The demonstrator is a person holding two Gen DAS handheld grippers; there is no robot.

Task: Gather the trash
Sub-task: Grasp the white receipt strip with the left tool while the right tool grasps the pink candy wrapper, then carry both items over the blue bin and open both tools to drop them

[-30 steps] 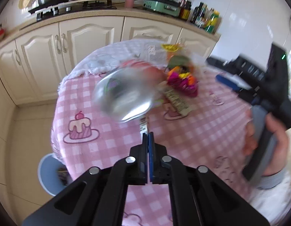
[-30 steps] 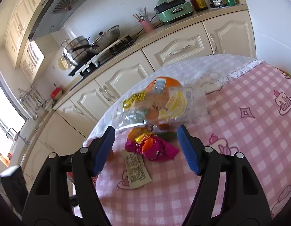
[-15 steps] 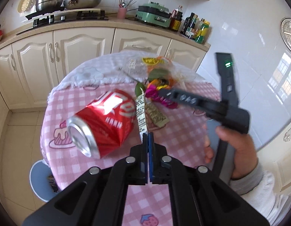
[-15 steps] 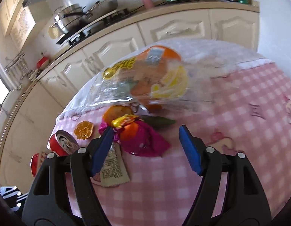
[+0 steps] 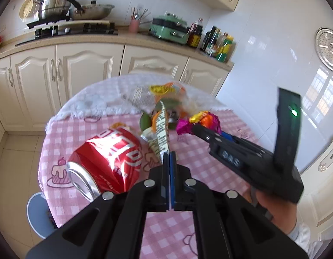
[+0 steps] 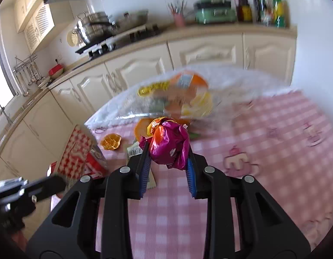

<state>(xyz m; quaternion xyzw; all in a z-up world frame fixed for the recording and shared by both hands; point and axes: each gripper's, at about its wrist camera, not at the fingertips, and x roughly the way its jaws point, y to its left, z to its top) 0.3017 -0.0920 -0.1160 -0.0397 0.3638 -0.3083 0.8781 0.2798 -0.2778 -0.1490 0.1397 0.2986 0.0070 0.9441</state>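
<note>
Right fingers (image 6: 145,161): closing now on the magenta-and-orange foil wrapper (image 6: 169,143), which sits between the blue pads at centre frame; both pads touch its sides. A second ago these fingers stood wide apart with the wrapper lying ahead of them on the pink checked tabletop (image 6: 263,151). I read this as the grasp being made, not yet a settled hold.

Right gripper (image 6: 167,161), seen from the left wrist view: it reaches in from the right of frame, its tip at the same wrapper (image 5: 201,122).

Left fingers (image 5: 166,161): fully closed, pad against pad, pinching the lower end of a printed paper strip (image 5: 161,133) that stands up from them at centre frame. Left gripper (image 5: 169,164) unchanged in opening over the last second.

Crushed red can (image 5: 108,161): lower left of the left view, lying on its side, open end toward the camera. A second ago it was a moving blur; now it rests sharp on the cloth, not gripped by anything that I can see.

Remaining trash on the tabletop: clear snack bag with yellow and orange print (image 6: 177,95), blurred, beyond the wrapper; orange peel (image 6: 111,141), left of centre; red-and-white checked carton (image 6: 80,151), at the left.

Task reading: two items in hand, several still to collect. No bin identified in either view.
</note>
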